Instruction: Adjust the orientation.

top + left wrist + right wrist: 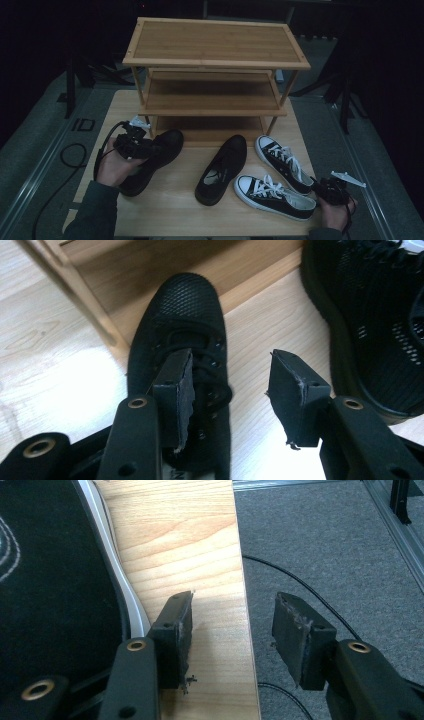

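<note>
Left gripper (232, 390) hangs over the left black mesh lace-up shoe (187, 340), jaws parted, nothing pinched: one pad over the laces, the other over bare light wood table (250, 330). Shoe's long axis runs away from the fingers, toe toward the bottom shelf of the three-tier bamboo shoe rack (215, 80), all tiers bare. Left hand is nearer. Right gripper (232, 635) idles open at the table's right edge beside the black-and-white canvas sneakers (275, 192).
</note>
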### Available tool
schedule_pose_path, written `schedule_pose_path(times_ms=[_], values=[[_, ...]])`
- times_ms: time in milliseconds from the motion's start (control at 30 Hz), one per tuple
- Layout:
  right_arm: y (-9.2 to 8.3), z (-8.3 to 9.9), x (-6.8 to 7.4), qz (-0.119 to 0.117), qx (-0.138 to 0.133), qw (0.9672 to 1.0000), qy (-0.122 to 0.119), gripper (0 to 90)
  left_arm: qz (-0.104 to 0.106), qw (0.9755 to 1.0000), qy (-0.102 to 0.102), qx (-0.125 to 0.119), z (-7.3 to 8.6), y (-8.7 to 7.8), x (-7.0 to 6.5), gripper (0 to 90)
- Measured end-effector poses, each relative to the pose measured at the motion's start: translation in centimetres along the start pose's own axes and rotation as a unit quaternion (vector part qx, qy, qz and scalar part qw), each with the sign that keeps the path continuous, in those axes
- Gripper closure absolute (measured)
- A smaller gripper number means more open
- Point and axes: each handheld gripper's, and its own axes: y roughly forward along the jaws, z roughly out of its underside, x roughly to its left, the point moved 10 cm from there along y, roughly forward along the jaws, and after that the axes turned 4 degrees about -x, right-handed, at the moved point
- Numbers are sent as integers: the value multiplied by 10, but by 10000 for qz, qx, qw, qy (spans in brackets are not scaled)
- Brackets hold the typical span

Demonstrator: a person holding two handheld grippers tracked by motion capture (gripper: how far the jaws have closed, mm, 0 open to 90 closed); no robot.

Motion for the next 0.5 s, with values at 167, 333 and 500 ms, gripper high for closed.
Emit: schedule_pose_path(times_ms=[167, 333, 500], values=[[0, 0, 0, 0, 1, 10000, -4, 500, 31, 10000, 58, -19, -7, 0, -9, 520], [0, 0, 0, -26, 9, 10000, -7, 499, 88, 9999, 125, -16, -12, 1, -18, 511], [0, 0, 0, -39, 10, 10000, -12, 499, 145, 9996, 255, 21, -15, 4, -26, 509]])
